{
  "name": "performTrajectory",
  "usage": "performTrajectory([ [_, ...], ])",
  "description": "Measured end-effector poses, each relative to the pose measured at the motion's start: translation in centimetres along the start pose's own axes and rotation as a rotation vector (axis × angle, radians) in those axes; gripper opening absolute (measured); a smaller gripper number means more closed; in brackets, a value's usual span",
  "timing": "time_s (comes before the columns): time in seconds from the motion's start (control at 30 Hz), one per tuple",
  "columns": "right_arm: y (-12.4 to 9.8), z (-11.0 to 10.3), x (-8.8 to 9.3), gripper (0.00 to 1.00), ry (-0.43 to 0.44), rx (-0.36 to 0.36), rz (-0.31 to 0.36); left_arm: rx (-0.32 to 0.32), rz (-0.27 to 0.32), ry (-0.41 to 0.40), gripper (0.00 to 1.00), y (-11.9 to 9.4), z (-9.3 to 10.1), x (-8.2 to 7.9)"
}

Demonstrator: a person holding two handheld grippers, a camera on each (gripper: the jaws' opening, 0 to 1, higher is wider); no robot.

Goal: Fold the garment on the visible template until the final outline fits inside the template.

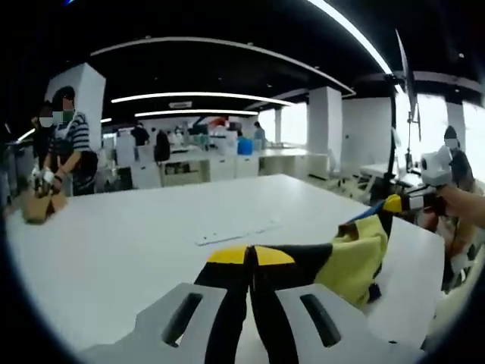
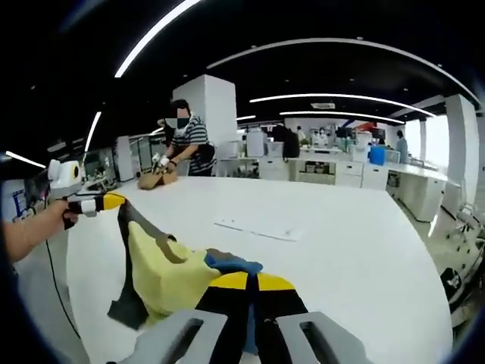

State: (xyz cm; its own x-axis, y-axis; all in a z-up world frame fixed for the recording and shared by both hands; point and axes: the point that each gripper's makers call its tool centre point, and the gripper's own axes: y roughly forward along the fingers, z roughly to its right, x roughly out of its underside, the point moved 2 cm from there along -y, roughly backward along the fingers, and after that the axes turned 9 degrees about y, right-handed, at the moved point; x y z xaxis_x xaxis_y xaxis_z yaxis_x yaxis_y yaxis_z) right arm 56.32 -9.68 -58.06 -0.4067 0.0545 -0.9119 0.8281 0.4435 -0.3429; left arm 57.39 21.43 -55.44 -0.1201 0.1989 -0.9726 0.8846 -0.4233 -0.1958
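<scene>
The garment (image 1: 356, 254) is yellow with black and blue trim. It hangs above the white table (image 1: 121, 243), stretched between both grippers. In the left gripper view my left gripper (image 1: 251, 256) is shut, with black fabric of the garment at its yellow tips. At the right of that view my right gripper (image 1: 394, 203) pinches the other corner. In the right gripper view the garment (image 2: 167, 273) sags over the table (image 2: 364, 250) from my right gripper (image 2: 251, 282), which is shut on it. It runs up to my left gripper (image 2: 110, 201), held by a hand.
A flat pale strip (image 1: 239, 230) lies on the table beyond the garment, the same strip (image 2: 258, 230) in the right gripper view. A person in a striped shirt (image 2: 188, 140) handles a brown paper bag (image 1: 42, 205) at the far table edge. Desks and pillars stand behind.
</scene>
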Motion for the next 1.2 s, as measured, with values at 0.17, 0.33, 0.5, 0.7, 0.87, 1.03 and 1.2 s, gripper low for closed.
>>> performTrajectory([
  [0.17, 2.1, 1.2, -0.4, 0.00, 0.015, 0.043, -0.001, -0.031, -0.010, -0.017, 0.00, 2.1, -1.4, 0.9],
  [0.33, 4.6, 3.3, -0.3, 0.00, 0.059, 0.113, -0.001, -0.070, 0.002, -0.060, 0.00, 4.2, -3.0, 1.6],
  [0.5, 7.3, 4.8, -0.1, 0.00, 0.113, 0.151, 0.004, -0.088, -0.015, -0.101, 0.00, 6.8, -4.0, 3.2],
  [0.7, 11.0, 6.6, 1.0, 0.00, 0.148, 0.211, -0.025, -0.107, -0.084, -0.101, 0.00, 9.6, -5.1, 6.4],
  [0.87, 13.0, 7.0, 2.3, 0.00, 0.145, 0.236, -0.059, -0.100, -0.110, -0.109, 0.00, 10.9, -5.8, 8.6],
  [1.03, 14.6, 7.6, 4.2, 0.00, 0.218, 0.256, -0.089, -0.093, -0.150, -0.125, 0.00, 12.0, -6.0, 10.9],
  [1.2, 16.0, 8.0, 6.7, 0.00, 0.194, 0.289, -0.157, -0.093, -0.200, -0.121, 0.00, 13.1, -5.9, 12.8],
])
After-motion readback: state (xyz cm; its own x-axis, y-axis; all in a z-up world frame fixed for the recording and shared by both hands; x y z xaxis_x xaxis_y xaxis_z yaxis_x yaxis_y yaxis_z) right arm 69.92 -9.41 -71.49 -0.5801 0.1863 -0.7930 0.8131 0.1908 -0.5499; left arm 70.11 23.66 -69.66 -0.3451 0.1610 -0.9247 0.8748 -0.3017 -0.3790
